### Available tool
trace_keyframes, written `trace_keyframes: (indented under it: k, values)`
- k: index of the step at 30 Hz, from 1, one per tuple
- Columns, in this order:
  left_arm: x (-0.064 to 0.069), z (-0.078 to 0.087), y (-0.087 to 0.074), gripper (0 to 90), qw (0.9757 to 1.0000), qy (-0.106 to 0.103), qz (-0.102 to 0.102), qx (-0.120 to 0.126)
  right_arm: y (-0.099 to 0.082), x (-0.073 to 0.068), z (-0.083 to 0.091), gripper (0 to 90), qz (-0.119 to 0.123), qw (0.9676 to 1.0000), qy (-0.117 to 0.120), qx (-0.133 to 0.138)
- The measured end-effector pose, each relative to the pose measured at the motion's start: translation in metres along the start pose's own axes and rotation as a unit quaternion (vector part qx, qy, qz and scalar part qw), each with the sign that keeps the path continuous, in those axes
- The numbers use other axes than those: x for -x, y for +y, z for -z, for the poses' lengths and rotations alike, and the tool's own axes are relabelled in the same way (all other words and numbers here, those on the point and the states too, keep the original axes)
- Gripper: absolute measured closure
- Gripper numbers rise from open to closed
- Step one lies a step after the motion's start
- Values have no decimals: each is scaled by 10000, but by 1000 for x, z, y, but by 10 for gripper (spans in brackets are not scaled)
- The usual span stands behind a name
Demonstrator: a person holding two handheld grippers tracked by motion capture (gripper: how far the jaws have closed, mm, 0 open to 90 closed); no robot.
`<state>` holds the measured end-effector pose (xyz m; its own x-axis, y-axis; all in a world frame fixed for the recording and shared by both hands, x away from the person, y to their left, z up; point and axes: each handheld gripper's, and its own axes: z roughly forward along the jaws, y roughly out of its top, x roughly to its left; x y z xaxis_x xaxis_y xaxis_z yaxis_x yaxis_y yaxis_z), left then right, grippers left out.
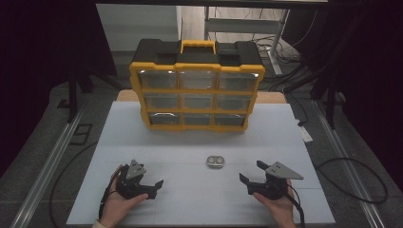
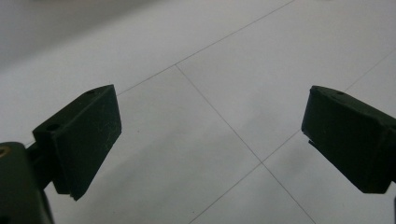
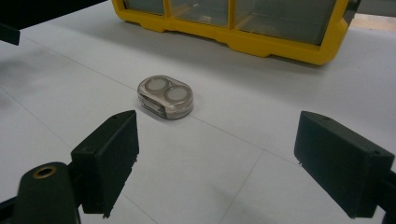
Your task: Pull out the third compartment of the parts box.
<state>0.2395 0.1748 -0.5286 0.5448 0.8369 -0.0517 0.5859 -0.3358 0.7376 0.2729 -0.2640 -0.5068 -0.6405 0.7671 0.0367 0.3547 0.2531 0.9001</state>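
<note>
High view shows the left hand-held gripper (image 1: 151, 186) and the right hand-held gripper (image 1: 252, 179) low over the white worktop (image 1: 190, 204), both with jaws wide apart and empty. Between them, slightly ahead, lies a small clear case (image 1: 215, 162); the yellow organizer (image 1: 197, 86) stands beyond it.

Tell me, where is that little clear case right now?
In the high view the case lies on the white table, in front of the yellow organizer and between the two grippers.

Both hands rest at the desk's near edge, the left gripper (image 1: 151, 187) and right gripper (image 1: 251, 177) each held with jaws spread wide, empty.
</note>
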Motion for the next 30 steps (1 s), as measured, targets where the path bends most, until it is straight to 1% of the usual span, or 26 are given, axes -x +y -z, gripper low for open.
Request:
trace_keyframes:
  k: [5,13,19,30]
  values:
    - [0,0,0,56,10000,-21,-26,-17,1,-5,-4,146,-12,10000,15,-21]
    - [0,-1,0,57,10000,-29,-18,-36,2,-14,-11,145,59,9999,99,-38]
    - [1,-2,0,57,10000,-38,-27,-46,4,-17,-14,146,64,9999,100,-14]
    - [1,-3,0,57,10000,-50,-40,-68,6,-28,-22,149,179,9997,142,-11]
